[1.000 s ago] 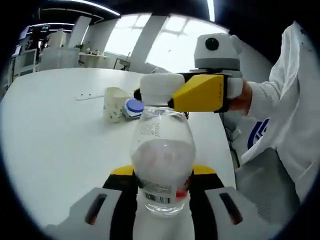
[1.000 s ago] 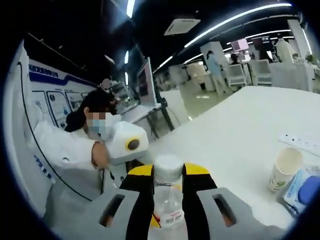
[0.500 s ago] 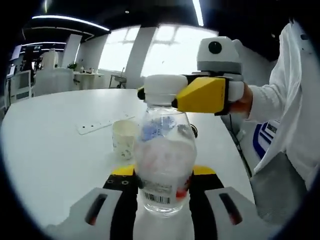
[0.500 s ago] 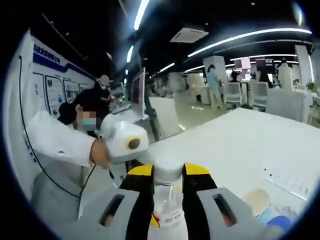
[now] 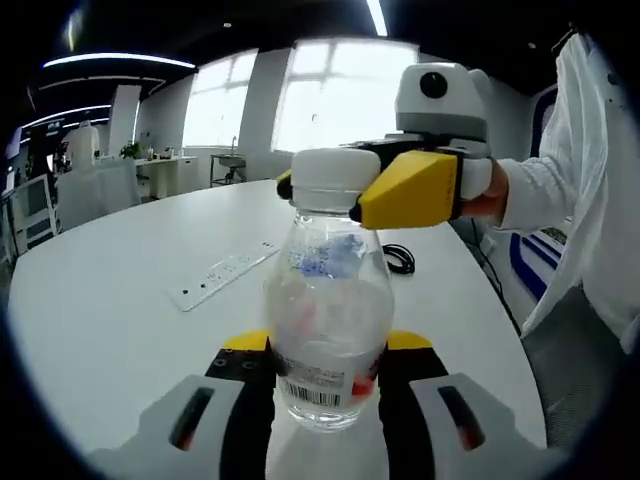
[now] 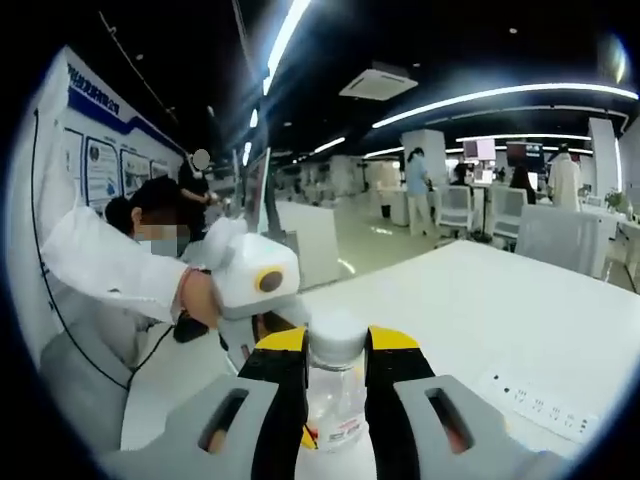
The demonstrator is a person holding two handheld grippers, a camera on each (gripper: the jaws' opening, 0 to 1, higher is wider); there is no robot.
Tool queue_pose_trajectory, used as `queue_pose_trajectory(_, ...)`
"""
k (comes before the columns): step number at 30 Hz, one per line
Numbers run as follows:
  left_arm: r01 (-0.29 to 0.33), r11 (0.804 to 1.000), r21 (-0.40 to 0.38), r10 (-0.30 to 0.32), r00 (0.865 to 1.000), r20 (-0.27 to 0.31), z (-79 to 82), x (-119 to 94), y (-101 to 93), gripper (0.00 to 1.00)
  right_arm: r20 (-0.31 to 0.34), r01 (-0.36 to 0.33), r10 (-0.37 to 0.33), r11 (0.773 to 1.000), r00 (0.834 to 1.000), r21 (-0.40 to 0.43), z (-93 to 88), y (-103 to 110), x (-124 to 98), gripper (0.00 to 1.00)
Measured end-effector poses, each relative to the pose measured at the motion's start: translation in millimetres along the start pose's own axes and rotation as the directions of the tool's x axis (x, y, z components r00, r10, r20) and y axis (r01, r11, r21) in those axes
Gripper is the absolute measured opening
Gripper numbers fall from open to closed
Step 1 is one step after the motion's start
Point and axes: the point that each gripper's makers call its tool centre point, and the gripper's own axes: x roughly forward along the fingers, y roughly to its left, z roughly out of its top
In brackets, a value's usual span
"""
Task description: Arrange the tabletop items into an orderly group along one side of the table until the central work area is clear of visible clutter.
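1 clear plastic bottle stands centre frame: left tool grasps its body, right tool its white cap; 1 white power strip lies on the white table.

No readable text — the bottle label shows only a barcode; wall posters are too blurred.

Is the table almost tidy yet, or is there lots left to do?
Hard to call anything done yet. In hand: the clear bottle is gripped low by the left gripper, while the right gripper clamps its white cap. Left to do: the bottle needs setting down at one side, and the white power strip and a black cable lie out on the table.
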Motion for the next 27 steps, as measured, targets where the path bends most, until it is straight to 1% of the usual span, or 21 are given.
queue_pose_trajectory(5,0.001,1.000,0.022,-0.002,1.000,0.013,3.3,7.1,10.9,0.39,0.005,0.014,-0.013,0.998,1.000,-0.058,-0.1,-9.2,2.5,0.18)
queue_pose_trajectory(9,0.001,1.000,0.022,-0.002,1.000,0.026,2.8,13.7,18.9,0.39,0.003,0.026,-0.025,0.996,1.000,-0.088,-3.5,-17.0,4.0,0.18)
queue_pose_trajectory(20,-0.006,0.999,0.040,0.004,0.999,0.043,-2.4,25.7,38.0,0.39,0.004,0.057,-0.057,0.988,0.998,-0.144,-14.5,-36.0,11.3,0.19)
queue_pose_trajectory(24,-0.003,0.999,0.045,0.001,0.999,0.047,-5.3,29.4,43.3,0.40,-0.010,0.061,-0.064,0.981,0.998,-0.186,-18.7,-36.7,15.2,0.19)
queue_pose_trajectory(27,-0.003,0.999,0.047,0.001,0.999,0.048,-7.8,31.8,47.7,0.40,-0.016,0.065,-0.070,0.978,0.997,-0.198,-22.1,-39.5,16.7,0.19)
